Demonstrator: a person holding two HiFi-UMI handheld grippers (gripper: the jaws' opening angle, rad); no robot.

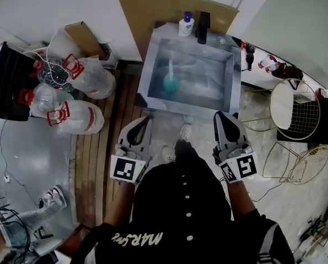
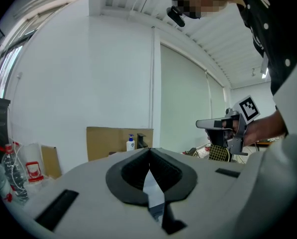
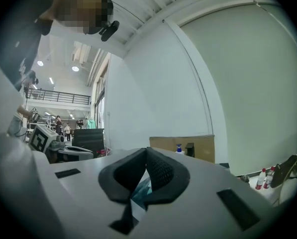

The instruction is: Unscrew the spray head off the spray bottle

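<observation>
A teal spray bottle (image 1: 169,82) with a pale spray head sits inside the grey basin (image 1: 229,76) at the top centre of the head view. My left gripper (image 1: 148,119) hangs before the basin's near left corner, jaws shut and empty. My right gripper (image 1: 223,115) hovers at the near right corner, likewise shut with nothing held. Neither touches the bottle. In the left gripper view the left gripper (image 2: 149,151) has its pads pressed together, and the right gripper (image 2: 208,124) shows off to the right. In the right gripper view the right gripper (image 3: 146,151) is closed, with a teal patch showing low through the slit.
A white pump bottle (image 1: 186,25) and a black tap (image 1: 203,27) stand on the basin's far rim, with cardboard (image 1: 147,10) behind. Large water jugs (image 1: 78,117) lie on the floor at the left. Wire chairs (image 1: 295,111) stand at the right.
</observation>
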